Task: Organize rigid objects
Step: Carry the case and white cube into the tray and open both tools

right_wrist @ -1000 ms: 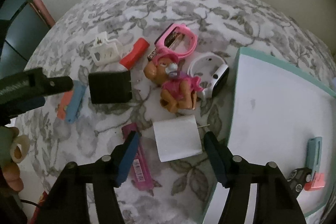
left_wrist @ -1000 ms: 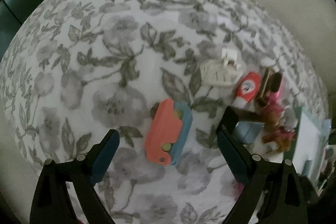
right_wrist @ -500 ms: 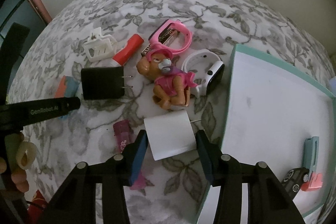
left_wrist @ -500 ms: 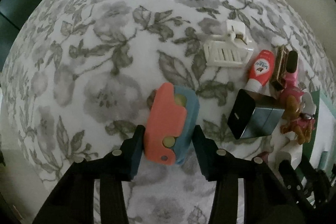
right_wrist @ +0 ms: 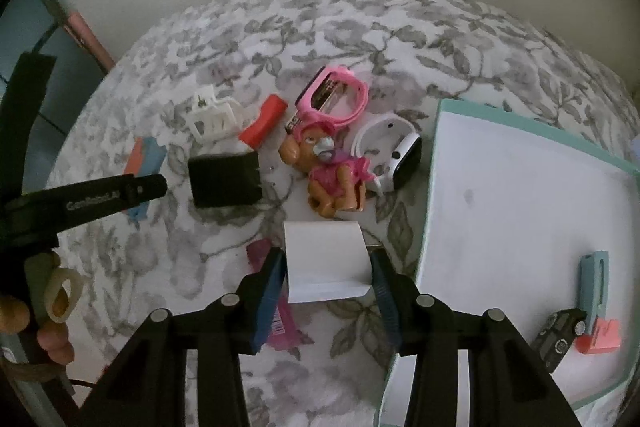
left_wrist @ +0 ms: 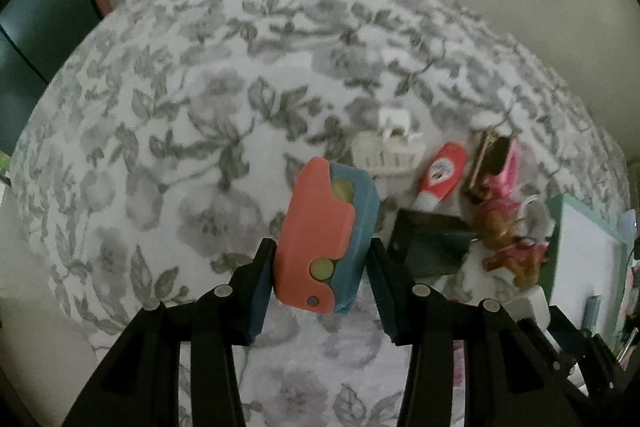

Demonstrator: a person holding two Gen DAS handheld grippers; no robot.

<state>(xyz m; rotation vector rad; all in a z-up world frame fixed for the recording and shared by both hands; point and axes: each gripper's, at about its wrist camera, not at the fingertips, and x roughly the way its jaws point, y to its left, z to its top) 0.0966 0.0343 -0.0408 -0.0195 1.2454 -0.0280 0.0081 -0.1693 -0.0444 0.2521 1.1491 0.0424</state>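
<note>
The left gripper [left_wrist: 322, 273] is clamped on an orange and blue plastic piece [left_wrist: 326, 239], with one blue pad [left_wrist: 260, 291] against its orange side and the other pad against its blue side. The piece stands upright between the fingers and is lifted above the flowered cloth [left_wrist: 180, 131]; no part of it touches the cloth.

The right gripper [right_wrist: 328, 277] has a white block [right_wrist: 326, 261] between its fingers. Its jaws are closing at this moment, and both blue pads [right_wrist: 268, 291] already lie against the left and right sides of the block, so the block is held. Under it, on the near left, a pink flat package [right_wrist: 280, 323] lies on the cloth, half hidden by the left finger.

Farther on the cloth, the other things lie close together. A black charger [right_wrist: 224, 181] with two metal pins is on the left, a white plastic clip [right_wrist: 214, 115] is beyond it, and a red and white tube [right_wrist: 262, 123] is just beside the clip. To the right of these stands a brown toy dog in pink clothes [right_wrist: 330, 175], with a pink watch band [right_wrist: 336, 99] behind it and a white smart watch [right_wrist: 394, 155] at its right side, touching it.

At the right edge of the cloth is a white tray with a green rim [right_wrist: 520, 195]. In its near right corner lie a small black toy car [right_wrist: 560, 331] and a blue and orange piece [right_wrist: 596, 303], touching each other.

In the right wrist view a person's hand [right_wrist: 36, 311] holds the handle of the left gripper at the left edge.
</note>
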